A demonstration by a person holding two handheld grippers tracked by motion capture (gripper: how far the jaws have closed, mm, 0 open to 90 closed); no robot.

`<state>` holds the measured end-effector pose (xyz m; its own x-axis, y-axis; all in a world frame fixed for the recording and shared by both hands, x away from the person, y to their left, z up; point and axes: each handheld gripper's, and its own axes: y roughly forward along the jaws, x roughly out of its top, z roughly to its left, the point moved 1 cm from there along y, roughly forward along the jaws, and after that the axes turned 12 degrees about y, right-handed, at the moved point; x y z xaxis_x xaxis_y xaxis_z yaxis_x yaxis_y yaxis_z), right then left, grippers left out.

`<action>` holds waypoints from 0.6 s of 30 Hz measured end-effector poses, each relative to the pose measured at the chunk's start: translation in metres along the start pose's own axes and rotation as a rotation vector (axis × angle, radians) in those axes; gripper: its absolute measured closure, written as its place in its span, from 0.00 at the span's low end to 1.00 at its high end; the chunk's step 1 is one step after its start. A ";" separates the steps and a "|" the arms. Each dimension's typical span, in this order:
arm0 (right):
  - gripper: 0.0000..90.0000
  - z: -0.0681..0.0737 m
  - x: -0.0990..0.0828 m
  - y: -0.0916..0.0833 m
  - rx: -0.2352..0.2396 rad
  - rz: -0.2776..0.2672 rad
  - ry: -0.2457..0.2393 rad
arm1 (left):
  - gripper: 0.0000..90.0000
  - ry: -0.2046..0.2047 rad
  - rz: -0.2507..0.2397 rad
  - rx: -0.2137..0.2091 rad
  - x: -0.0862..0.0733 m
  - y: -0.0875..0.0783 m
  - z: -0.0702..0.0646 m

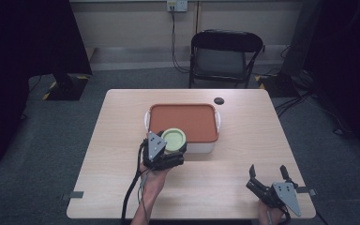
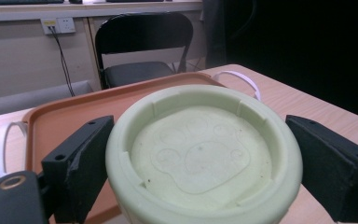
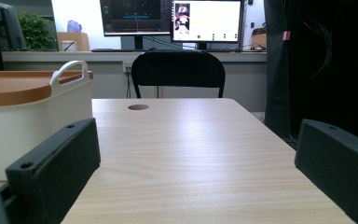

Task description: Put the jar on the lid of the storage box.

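Nearest to me, my right gripper (image 1: pixel 268 174) sat low at the front right corner of the table (image 1: pixel 243 140), its jaws spread wide with only bare wood between them in the right gripper view. My right hand (image 1: pixel 268 214) was just visible at the table's edge beneath it.

Further in and to the left, my left gripper (image 1: pixel 168 149) had its jaws on either side of a pale green round container (image 2: pixel 204 154). In the left gripper view the left jaw looked pressed against the container's wall, while the right jaw stood a little off from it, so I could not tell whether the grip was truly closed on it. I saw a shallow recessed top with a paw print moulded into it; whatever was inside was hidden from me.

Just behind the green container stood a white storage box (image 1: pixel 201 146) with looped white handles (image 2: pixel 235 77) at each end, covered by a flat orange lid (image 1: pixel 183 121), so its contents were hidden too. From above, the green container sat at the box's front left corner.

Beyond the box I saw a dark round hole (image 1: pixel 219 100) in the tabletop, then a black folding chair (image 1: pixel 225 56) against the far wall.
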<state>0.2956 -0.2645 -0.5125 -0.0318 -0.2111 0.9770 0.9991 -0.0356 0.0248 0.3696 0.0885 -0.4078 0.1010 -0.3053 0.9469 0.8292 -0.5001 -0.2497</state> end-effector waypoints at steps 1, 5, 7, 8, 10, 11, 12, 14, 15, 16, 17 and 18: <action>0.00 0.000 0.000 0.000 0.000 0.000 0.000 | 0.12 -0.001 0.004 0.003 0.002 0.001 0.002; 0.00 0.000 0.000 0.000 0.000 0.000 0.000 | 0.12 -0.007 -0.002 0.012 0.007 0.003 0.008; 0.00 0.000 0.000 0.000 0.000 0.000 0.000 | 0.12 -0.005 0.002 0.016 0.009 0.005 0.011; 0.00 0.000 0.000 0.000 0.001 0.000 0.000 | 0.12 -0.002 0.005 0.022 0.010 0.005 0.013; 0.00 0.000 0.000 0.000 0.003 0.000 0.000 | 0.12 -0.009 0.010 0.035 0.013 0.009 0.018; 0.00 0.000 0.000 0.000 0.003 0.000 0.000 | 0.12 -0.007 0.017 0.040 0.014 0.010 0.020; 0.00 0.000 0.000 0.000 0.003 0.000 0.000 | 0.12 -0.007 0.017 0.040 0.014 0.010 0.020; 0.00 0.000 0.000 0.000 0.003 0.000 0.000 | 0.12 -0.014 0.021 0.048 0.014 0.014 0.024; 0.00 0.000 0.000 0.000 0.004 0.001 0.001 | 0.12 -0.009 0.033 0.041 0.015 0.017 0.027; 0.00 0.000 0.000 0.000 0.004 0.001 0.001 | 0.12 -0.009 0.033 0.041 0.015 0.017 0.027; 0.00 0.000 0.000 0.000 0.004 0.001 0.000 | 0.12 -0.011 0.041 0.056 0.015 0.022 0.031; 0.00 0.000 0.000 0.000 0.004 0.001 0.000 | 0.12 -0.011 0.041 0.056 0.015 0.022 0.031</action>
<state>0.2956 -0.2645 -0.5125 -0.0312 -0.2114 0.9769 0.9992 -0.0319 0.0250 0.4067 0.0977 -0.3927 0.1410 -0.3151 0.9385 0.8539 -0.4409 -0.2764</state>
